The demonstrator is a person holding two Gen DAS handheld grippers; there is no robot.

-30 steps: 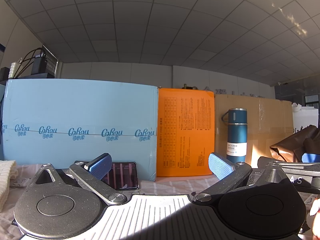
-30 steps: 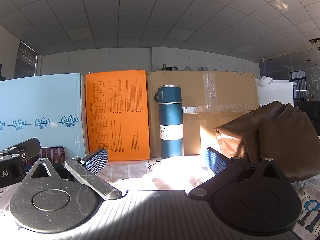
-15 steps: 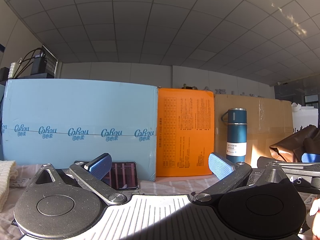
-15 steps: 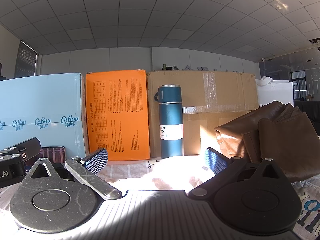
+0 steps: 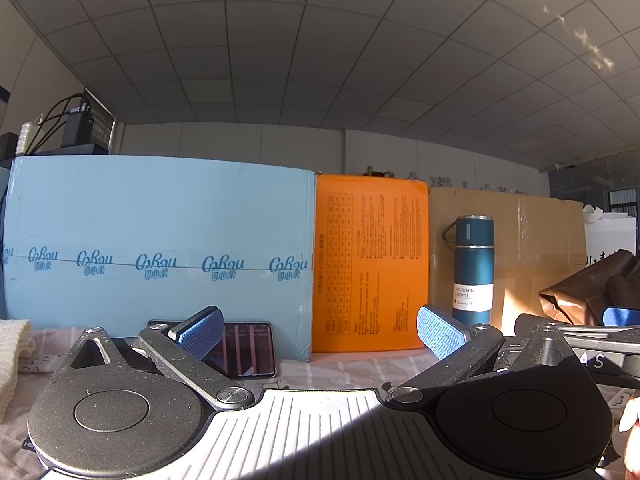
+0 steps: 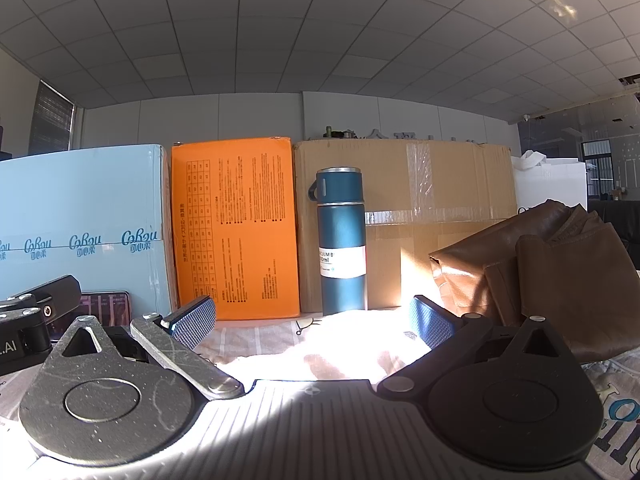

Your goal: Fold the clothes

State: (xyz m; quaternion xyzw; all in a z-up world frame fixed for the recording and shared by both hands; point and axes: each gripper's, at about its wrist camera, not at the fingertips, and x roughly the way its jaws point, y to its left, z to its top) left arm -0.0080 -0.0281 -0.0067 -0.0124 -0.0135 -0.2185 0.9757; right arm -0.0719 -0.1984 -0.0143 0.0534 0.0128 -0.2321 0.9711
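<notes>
My left gripper (image 5: 318,332) is open and empty, held low over a pale checked cloth (image 5: 340,370) on the table. My right gripper (image 6: 312,322) is open and empty over the same sunlit cloth (image 6: 320,344). A brown garment (image 6: 540,276) lies bunched at the right; it also shows in the left wrist view (image 5: 580,296). A white knit piece (image 5: 12,352) lies at the far left. A printed fabric (image 6: 616,404) shows at the lower right. The right gripper's body (image 5: 576,344) sits just right of the left one.
A light blue box (image 5: 160,256), an orange box (image 5: 370,264) and a cardboard box (image 6: 420,216) stand along the back. A blue vacuum flask (image 6: 342,240) stands before the cardboard. A phone (image 5: 248,348) leans against the blue box.
</notes>
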